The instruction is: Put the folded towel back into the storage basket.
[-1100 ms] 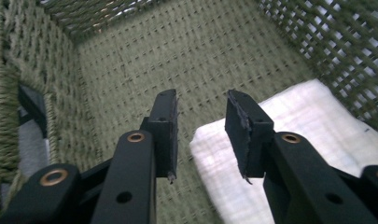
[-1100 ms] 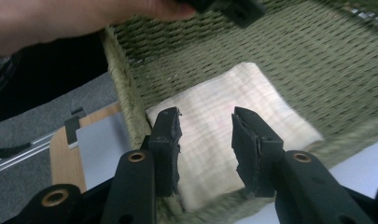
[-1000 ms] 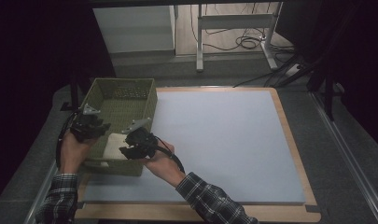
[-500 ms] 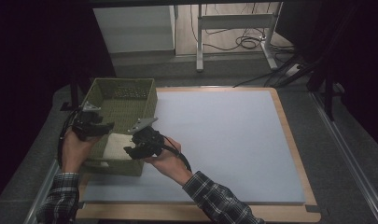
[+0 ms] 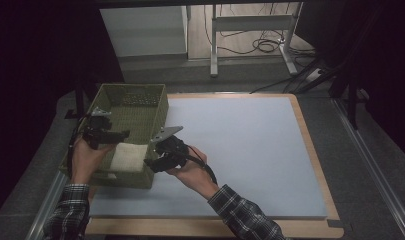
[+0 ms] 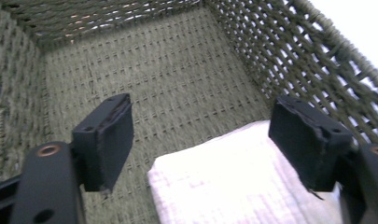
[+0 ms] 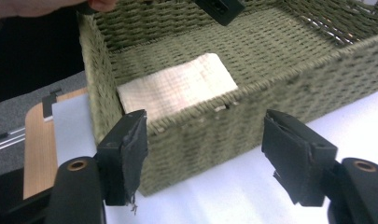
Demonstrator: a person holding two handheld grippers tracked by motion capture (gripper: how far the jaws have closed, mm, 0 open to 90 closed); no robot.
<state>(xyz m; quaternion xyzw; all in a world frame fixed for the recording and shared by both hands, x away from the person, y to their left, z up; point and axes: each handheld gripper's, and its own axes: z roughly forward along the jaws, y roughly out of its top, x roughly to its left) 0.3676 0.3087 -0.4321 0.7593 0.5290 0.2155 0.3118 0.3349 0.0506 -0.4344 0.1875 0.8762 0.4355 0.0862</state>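
Dim surroundings frame a wooden table [image 5: 310,227] covered by a pale blue mat [image 5: 240,150], with cables on the floor beyond. At the mat's left edge stands a green woven basket [image 5: 155,107]. A folded white towel [image 5: 127,157] lies flat on the basket's floor, in the corner nearest the person, against the near wall.

In the high view the left claw [image 5: 121,133] hangs over the basket, just above the towel. Its jaws have just been opening and now stand released, with nothing between them; in the left gripper view the towel [image 6: 233,182] rests below the spread pads. The right claw [image 5: 151,162] sits outside the basket's near right corner. Its jaws have also just been opening and are released and empty, looking at the basket wall [image 7: 252,112].

Judging by this, the towel is already placed in the basket and let go; what seems left is drawing both hands away. No brand, label or writing can be read.
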